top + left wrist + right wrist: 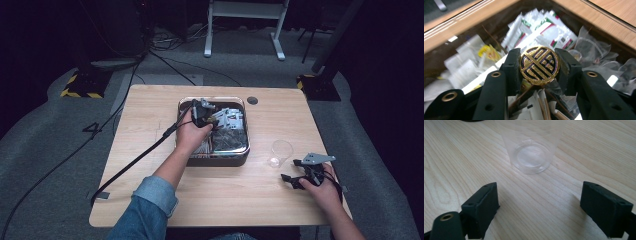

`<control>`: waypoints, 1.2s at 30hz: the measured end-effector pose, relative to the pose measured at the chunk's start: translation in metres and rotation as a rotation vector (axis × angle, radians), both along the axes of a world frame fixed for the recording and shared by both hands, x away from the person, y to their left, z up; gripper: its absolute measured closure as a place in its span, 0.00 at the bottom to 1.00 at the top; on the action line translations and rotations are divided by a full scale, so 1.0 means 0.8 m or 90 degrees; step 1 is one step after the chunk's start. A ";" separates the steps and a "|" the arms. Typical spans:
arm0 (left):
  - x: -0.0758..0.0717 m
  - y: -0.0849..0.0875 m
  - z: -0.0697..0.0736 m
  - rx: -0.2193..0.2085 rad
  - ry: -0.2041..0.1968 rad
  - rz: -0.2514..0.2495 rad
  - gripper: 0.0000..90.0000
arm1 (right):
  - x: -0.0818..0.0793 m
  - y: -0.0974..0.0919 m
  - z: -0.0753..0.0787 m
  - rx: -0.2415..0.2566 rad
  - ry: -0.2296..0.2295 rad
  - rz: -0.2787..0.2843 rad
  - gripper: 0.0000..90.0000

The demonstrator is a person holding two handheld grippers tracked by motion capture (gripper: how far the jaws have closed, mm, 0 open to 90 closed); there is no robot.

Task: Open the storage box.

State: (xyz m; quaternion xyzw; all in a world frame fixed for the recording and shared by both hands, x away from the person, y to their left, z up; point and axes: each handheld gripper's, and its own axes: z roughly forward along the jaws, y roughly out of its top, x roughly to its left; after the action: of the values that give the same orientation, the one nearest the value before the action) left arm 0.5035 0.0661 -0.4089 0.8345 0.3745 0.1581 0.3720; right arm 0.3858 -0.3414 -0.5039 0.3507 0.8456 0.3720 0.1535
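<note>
Overhead, one pale wood-grain desk [150, 165] stands on grey carpet in a dark room, cables trailing at ten o'clock. At centre, a single dark rectangular tray [220, 161] holds crinkled white sachets [544, 27]; above it the left gripper [539, 65] pinches one round black-and-gold medallion [539, 65] between its jaws. At four o'clock, one clear plastic cup [531, 147] stands before the right gripper [540, 207], jaws spread wide.
</note>
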 end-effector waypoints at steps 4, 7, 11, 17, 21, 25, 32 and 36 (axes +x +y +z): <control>-0.004 0.004 0.021 -0.012 -0.002 -0.008 0.65 | 0.000 0.000 0.000 0.000 0.000 0.000 0.17; -0.008 0.004 0.033 -0.023 -0.006 -0.010 0.65 | 0.000 0.000 0.000 0.000 0.000 0.000 0.17; -0.012 0.006 0.048 -0.031 -0.024 -0.011 0.65 | 0.000 0.000 0.000 0.000 0.000 0.000 0.17; -0.019 0.011 0.063 -0.043 -0.035 -0.012 0.65 | 0.000 0.000 0.000 0.000 0.000 0.000 0.17; -0.028 0.018 0.069 -0.022 -0.051 -0.017 0.65 | 0.000 0.000 0.000 0.000 0.000 0.000 0.17; -0.041 0.029 0.072 -0.014 -0.054 -0.017 0.65 | 0.000 0.000 0.000 0.000 0.000 0.000 0.17; -0.052 0.054 0.077 -0.018 -0.059 -0.009 0.65 | 0.000 0.000 0.000 -0.001 0.000 0.000 0.17; -0.056 0.065 0.079 -0.005 -0.065 -0.002 0.65 | 0.000 0.000 0.000 -0.001 0.000 0.000 0.17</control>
State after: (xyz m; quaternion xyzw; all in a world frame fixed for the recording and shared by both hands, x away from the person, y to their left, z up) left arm 0.4584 0.1178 -0.3454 0.8242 0.3544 0.1988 0.3944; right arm 0.3858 -0.3413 -0.5038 0.3506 0.8459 0.3713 0.1538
